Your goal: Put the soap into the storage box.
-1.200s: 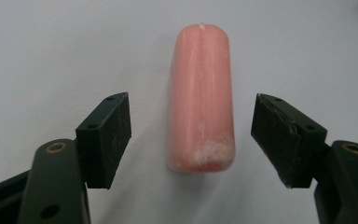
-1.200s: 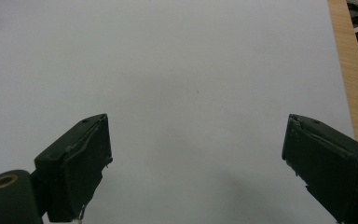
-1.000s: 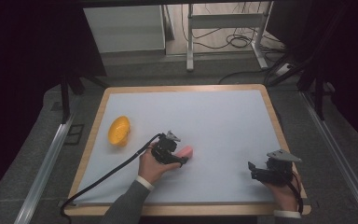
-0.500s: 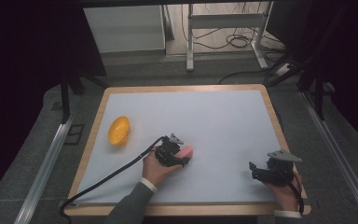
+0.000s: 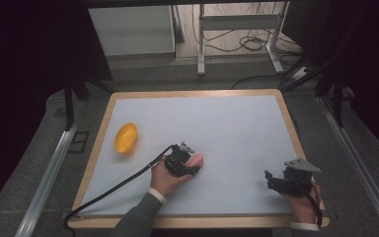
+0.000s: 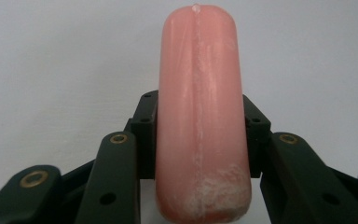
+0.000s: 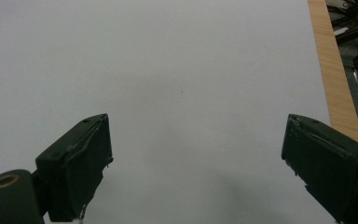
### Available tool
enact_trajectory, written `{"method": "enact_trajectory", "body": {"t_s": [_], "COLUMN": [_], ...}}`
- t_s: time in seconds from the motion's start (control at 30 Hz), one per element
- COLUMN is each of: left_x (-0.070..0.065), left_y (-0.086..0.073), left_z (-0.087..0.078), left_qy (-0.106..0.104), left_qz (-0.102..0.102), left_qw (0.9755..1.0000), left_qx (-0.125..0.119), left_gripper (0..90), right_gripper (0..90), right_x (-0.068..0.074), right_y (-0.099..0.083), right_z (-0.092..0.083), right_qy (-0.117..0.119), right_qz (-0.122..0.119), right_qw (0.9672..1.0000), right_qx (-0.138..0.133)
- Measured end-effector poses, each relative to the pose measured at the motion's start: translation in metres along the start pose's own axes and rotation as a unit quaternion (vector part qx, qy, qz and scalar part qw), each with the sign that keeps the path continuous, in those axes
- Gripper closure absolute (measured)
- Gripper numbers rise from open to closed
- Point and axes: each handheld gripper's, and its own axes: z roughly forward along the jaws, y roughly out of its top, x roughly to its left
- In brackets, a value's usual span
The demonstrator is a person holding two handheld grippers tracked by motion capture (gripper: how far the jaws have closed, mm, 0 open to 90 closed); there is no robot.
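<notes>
The two black jaws of the left gripper [image 6: 200,140] press against the flanks of a smooth pink sausage-shaped piece [image 6: 200,116], one jaw on either side, low on its length. From the left gripper view its long axis runs straight out along the jaws' own line, the rounded far end reaching well beyond the tips, so the hold is across the narrow width, not the length. From above, that gripper [image 5: 181,160] sits low over the pale grey table mat [image 5: 237,128], near the middle of its near half, with the pink piece [image 5: 196,159] poking out toward the right.

The right gripper [image 7: 196,158] stands with its jaws spread wide and nothing between them, just bare mat beneath. It [image 5: 285,178] hovers near the right front corner, well apart from the pink piece.

A yellow-orange oval bowl-like object [image 5: 126,138] lies away to the left, nearer the left hand. I judge any carry toward it falls naturally to that hand.
</notes>
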Motion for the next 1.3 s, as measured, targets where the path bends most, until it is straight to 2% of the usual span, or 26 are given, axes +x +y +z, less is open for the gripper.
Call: {"method": "enact_trajectory", "body": {"t_s": [0.77,0.9,1.0,1.3], "left_x": [0.001,0.002,0.004,0.009], "left_y": [0.005,0.006,0.006,0.005], "left_z": [-0.031,-0.036,-0.038,-0.049], "left_qy": [0.014,0.015,0.024,0.025], "left_qz": [0.007,0.006,0.008,0.003], "left_qw": [0.9995,0.9995,0.9994,0.9991], "left_qx": [-0.026,-0.027,-0.024,-0.033], "left_gripper": [60.1,60.1,60.1,60.1], "right_gripper": [8.1,8.1,8.1,8.1], "right_x": [0.001,0.0,0.0,0.0], "right_y": [0.0,-0.001,-0.001,-0.001], "right_z": [0.001,0.001,0.001,0.002], "right_qy": [0.002,0.001,0.0,0.0], "right_qz": [-0.001,-0.002,-0.003,-0.002], "right_qw": [1.0,1.0,1.0,1.0], "right_qx": [0.003,0.004,0.004,0.005]}}
